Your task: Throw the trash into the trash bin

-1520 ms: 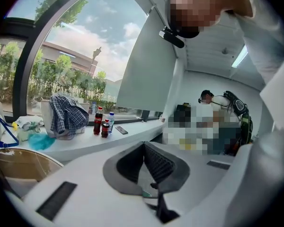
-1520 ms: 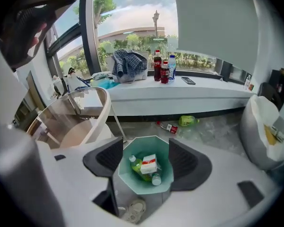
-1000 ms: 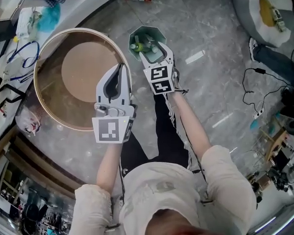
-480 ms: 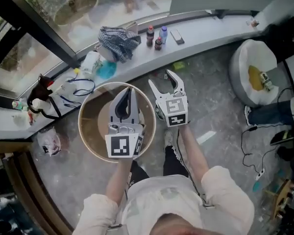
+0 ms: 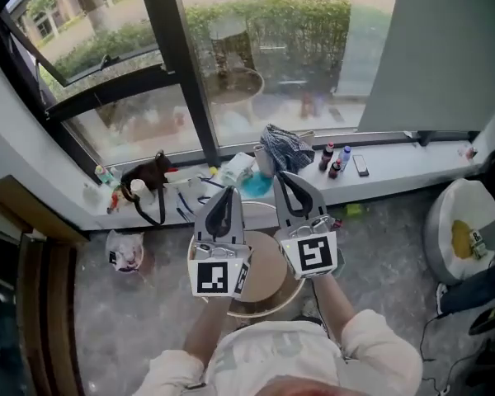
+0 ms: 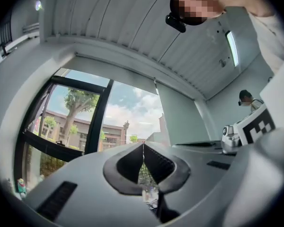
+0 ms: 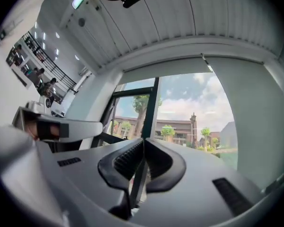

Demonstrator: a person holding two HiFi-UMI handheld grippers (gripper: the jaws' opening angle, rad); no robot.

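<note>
Seemingly past the drop; left gripper [image 5: 228, 192] clenched, empty; right gripper [image 5: 280, 176], jaws just closed on nothing; both point toward the window [image 5: 256, 64]; trash bin unseen in every view; next move likely calls for finding leftover trash.

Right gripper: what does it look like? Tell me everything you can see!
The right gripper is light grey plastic, with two curved jaws lined with black ribbed pads. The jaws have just been closing and now meet at the tips, with nothing between them. A cube with black-and-white square markers sits at its back. It is held over the round table, pointing toward the window, beside the left gripper, not touching it.
</note>
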